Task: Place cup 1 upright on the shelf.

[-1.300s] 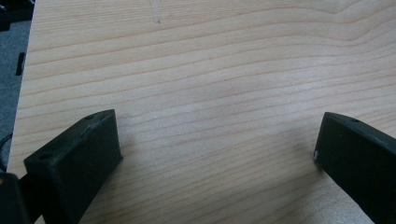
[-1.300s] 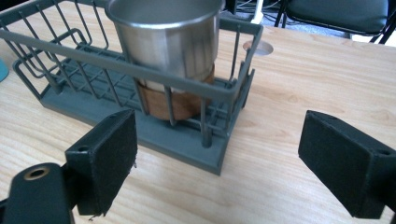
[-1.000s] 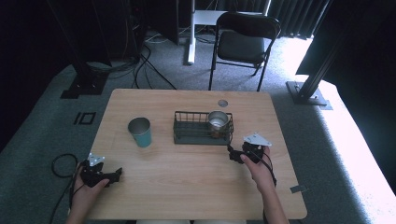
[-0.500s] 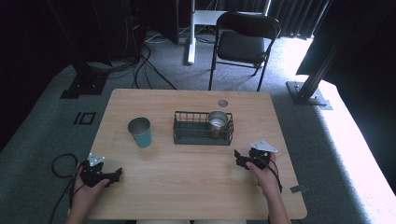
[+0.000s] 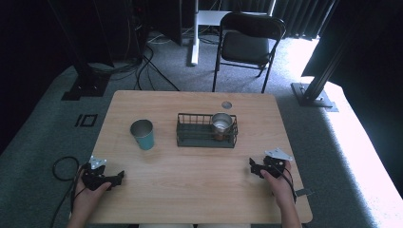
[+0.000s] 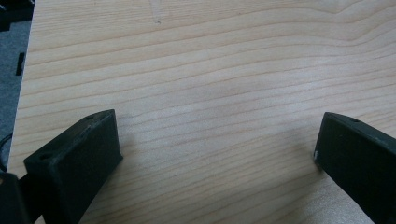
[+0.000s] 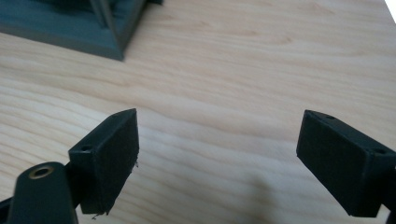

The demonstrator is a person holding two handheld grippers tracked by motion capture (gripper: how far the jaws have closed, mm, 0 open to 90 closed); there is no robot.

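Both grippers, left gripper [image 5: 105,178] and right gripper [image 5: 260,167], rest released on the counter [image 5: 190,190]. Teal cup [image 5: 142,134] stands beside the wire basket [image 5: 206,137]; a careless reach might topple it.

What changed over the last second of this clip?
The right gripper drew back from beside the wire basket toward the table's near edge, jaws open and empty. The left gripper, teal cup and metal cup in the basket stayed put.
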